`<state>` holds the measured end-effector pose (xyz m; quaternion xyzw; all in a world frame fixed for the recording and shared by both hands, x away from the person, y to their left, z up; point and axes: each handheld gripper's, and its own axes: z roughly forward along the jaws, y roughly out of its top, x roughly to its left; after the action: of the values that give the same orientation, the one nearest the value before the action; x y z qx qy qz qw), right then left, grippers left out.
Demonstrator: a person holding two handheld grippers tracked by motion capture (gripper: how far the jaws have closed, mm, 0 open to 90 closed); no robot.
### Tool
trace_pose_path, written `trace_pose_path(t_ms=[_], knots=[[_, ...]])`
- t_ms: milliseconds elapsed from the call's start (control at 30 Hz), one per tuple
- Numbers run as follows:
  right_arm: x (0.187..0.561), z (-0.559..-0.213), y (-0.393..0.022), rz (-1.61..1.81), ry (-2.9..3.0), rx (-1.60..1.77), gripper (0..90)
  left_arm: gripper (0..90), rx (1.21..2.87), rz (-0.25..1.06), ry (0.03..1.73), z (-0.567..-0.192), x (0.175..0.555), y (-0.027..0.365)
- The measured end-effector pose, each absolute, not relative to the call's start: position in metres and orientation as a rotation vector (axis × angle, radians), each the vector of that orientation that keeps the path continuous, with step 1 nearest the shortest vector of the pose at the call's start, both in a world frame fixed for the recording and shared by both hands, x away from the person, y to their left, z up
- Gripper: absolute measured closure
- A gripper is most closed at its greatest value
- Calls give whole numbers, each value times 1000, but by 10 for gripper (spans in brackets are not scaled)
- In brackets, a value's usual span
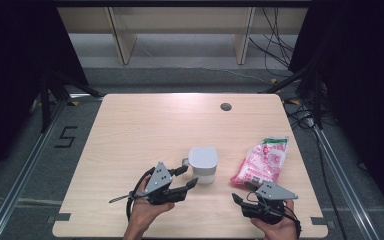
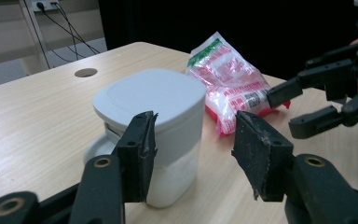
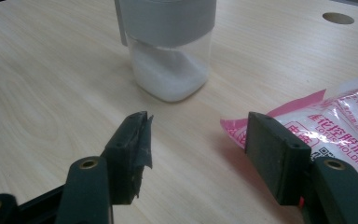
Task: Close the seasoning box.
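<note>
A clear container [image 1: 202,164] with a grey-white lid, part full of white powder, stands upright near the table's front middle. In the left gripper view the container [image 2: 168,107] sits just beyond my left gripper [image 2: 193,149], whose jaws stand open and do not press on it. From above, the left gripper [image 1: 189,176] points at the container from the left. A pink and white plastic bag [image 1: 262,161] lies to the container's right. My right gripper [image 1: 242,192] is open near the bag's front end, with nothing between its jaws. In the right gripper view, the bag [image 3: 335,121] lies by the right jaw of that gripper [image 3: 198,144].
The light wooden table [image 1: 145,125] has a round cable hole [image 1: 225,106] near its far edge. Black curtains stand at both sides, and cables lie on the floor beyond the table. My right gripper [image 2: 298,109] also appears at the right of the left gripper view.
</note>
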<state>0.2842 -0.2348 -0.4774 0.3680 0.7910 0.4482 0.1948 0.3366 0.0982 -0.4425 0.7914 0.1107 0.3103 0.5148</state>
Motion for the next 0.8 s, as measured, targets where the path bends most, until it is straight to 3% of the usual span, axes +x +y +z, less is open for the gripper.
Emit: trace_pose_path(t_ms=[167,200,800], knots=[[286,-478,-236,1246,2249,984,406,400,1936,844,132,-441,340,102],[286,-479,-236,1249,2245,987,406,392,1749,437,651,-464,309,84],[284,-480,-234,1275,2262,975,400,284,1728,430,715,-484,300,85]])
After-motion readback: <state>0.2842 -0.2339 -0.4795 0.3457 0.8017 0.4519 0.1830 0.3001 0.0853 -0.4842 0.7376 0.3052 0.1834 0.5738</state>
